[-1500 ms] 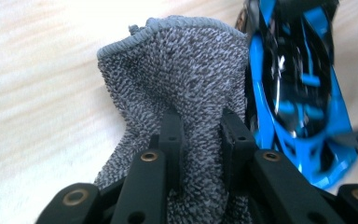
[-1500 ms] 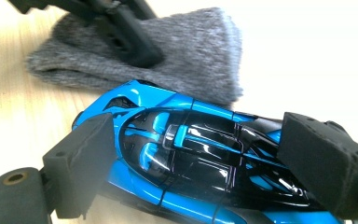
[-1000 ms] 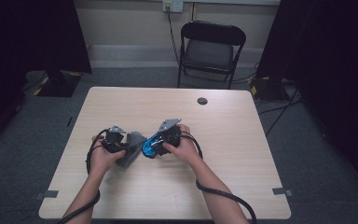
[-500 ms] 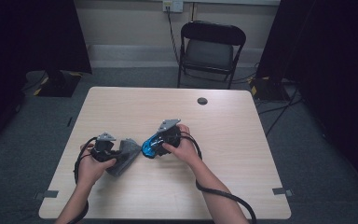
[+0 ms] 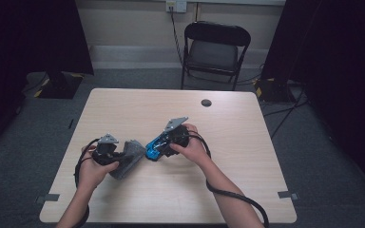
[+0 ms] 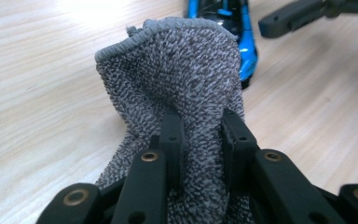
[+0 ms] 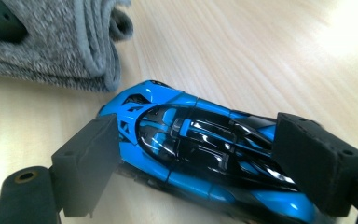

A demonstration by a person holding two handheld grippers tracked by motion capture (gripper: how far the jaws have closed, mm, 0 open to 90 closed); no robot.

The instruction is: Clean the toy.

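The left gripper [image 5: 123, 158] has drawn away from the right one since a second ago: back then the two stood almost nose to nose over the middle of the table [image 5: 247, 137], and now there is a clear gap, with the left hand [image 5: 91, 172] pulled toward its own side. It takes the grey knitted cloth [image 6: 177, 88] with it. In the left gripper view the jaws stand narrow, pinched hard on a bunched fold of that cloth, whose hemmed edge rises just beyond the tips.

The right gripper [image 7: 205, 158] has hardly moved. Its jaws stand wide, one at each end of the blue and black toy car [image 7: 200, 149], and they have just been closing a little. The car sits lengthwise between them on the wood, yet I cannot tell whether the pads press on it or only bracket it. Seen from this gripper, the cloth lies just past the car's far end, near but apart.

To my eye the wiping pass is over and the cloth is coming off the car. The car stays put beside the right hand [image 5: 195, 149], so the next move probably belongs to that gripper: firm up its hold or let go.
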